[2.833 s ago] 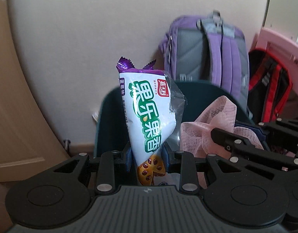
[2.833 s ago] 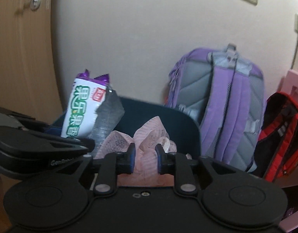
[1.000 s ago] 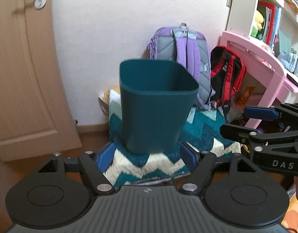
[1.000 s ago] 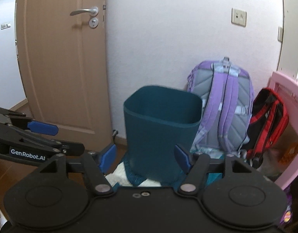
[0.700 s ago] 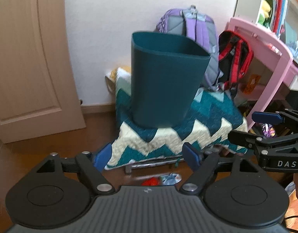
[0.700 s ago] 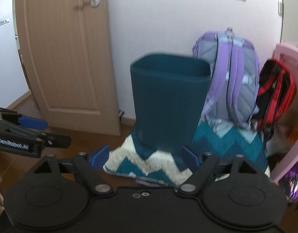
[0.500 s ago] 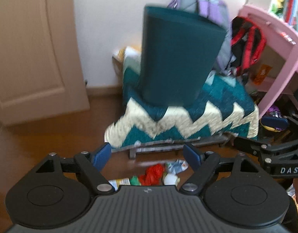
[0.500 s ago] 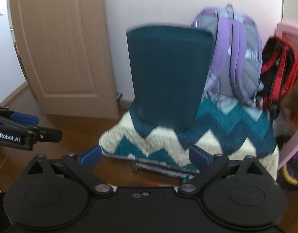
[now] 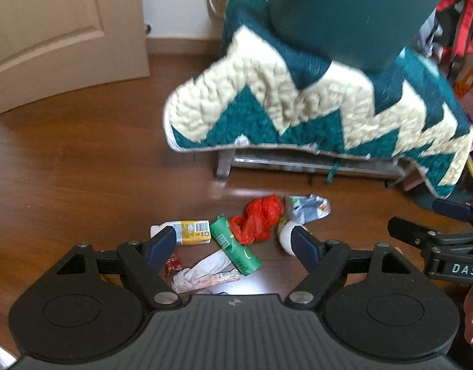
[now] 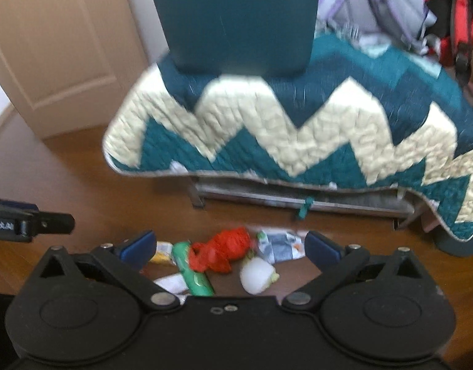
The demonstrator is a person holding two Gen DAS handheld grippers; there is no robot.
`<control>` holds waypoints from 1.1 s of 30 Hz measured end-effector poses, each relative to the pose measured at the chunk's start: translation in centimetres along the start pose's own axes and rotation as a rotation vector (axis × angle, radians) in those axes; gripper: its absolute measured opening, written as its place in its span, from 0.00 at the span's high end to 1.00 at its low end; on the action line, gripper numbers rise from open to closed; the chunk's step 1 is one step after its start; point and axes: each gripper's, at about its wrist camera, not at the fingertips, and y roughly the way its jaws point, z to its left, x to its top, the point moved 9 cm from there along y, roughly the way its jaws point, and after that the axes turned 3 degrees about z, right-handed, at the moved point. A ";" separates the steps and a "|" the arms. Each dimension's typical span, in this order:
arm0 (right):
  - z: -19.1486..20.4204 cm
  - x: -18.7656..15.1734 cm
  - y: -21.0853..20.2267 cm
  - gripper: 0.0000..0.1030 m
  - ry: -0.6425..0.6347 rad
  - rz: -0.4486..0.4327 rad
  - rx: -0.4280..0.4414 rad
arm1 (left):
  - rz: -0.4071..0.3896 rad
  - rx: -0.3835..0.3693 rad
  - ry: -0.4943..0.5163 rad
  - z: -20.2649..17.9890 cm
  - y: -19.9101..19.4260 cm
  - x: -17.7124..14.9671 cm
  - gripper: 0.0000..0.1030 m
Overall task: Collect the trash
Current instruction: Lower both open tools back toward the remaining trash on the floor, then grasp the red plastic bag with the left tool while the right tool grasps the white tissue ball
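Observation:
Several pieces of trash lie on the wooden floor: a red plastic bag (image 9: 258, 218) (image 10: 224, 248), a green wrapper (image 9: 235, 246) (image 10: 191, 273), a yellow-white carton (image 9: 187, 232), a white crumpled wrapper (image 9: 205, 273), a grey-white packet (image 9: 307, 208) (image 10: 279, 243) and a white cup (image 9: 285, 237) (image 10: 256, 274). The dark teal bin (image 9: 353, 9) (image 10: 239, 18) stands above on a quilt-covered stool. My left gripper (image 9: 233, 242) is open and empty above the pile. My right gripper (image 10: 230, 246) is open and empty above it too.
A teal-and-cream zigzag quilt (image 9: 313, 104) (image 10: 298, 129) drapes over a low metal-framed stool. A wooden door (image 9: 57, 24) stands at the left. A purple backpack (image 10: 369, 3) and a red-black backpack (image 9: 461, 21) lean behind the stool.
Both grippers let go of the snack bag and pink net at the bin, opened, drew back and tilted down. The floor trash has come into view beneath them.

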 end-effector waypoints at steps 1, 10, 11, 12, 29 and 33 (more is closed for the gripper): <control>-0.3 -0.4 1.3 0.01 -0.009 0.020 -0.005 | 0.016 0.002 0.010 0.0 1.4 0.0 0.21; -2.4 -4.8 11.9 0.01 -0.046 0.181 -0.023 | 0.140 -0.014 0.081 -2.0 13.1 -0.1 0.21; -2.5 -5.3 13.0 0.01 -0.045 0.195 -0.017 | 0.149 -0.017 0.093 -2.4 14.3 -0.1 0.21; -2.6 -5.6 14.0 0.01 -0.042 0.207 -0.012 | 0.157 -0.020 0.101 -2.8 15.4 -0.1 0.21; -4.7 -12.6 29.1 0.03 0.012 0.426 -0.020 | 0.302 -0.075 0.015 -4.9 32.7 -0.1 0.21; -4.6 -13.2 31.4 0.04 0.032 0.433 -0.022 | 0.315 -0.087 0.001 -4.9 35.2 0.1 0.21</control>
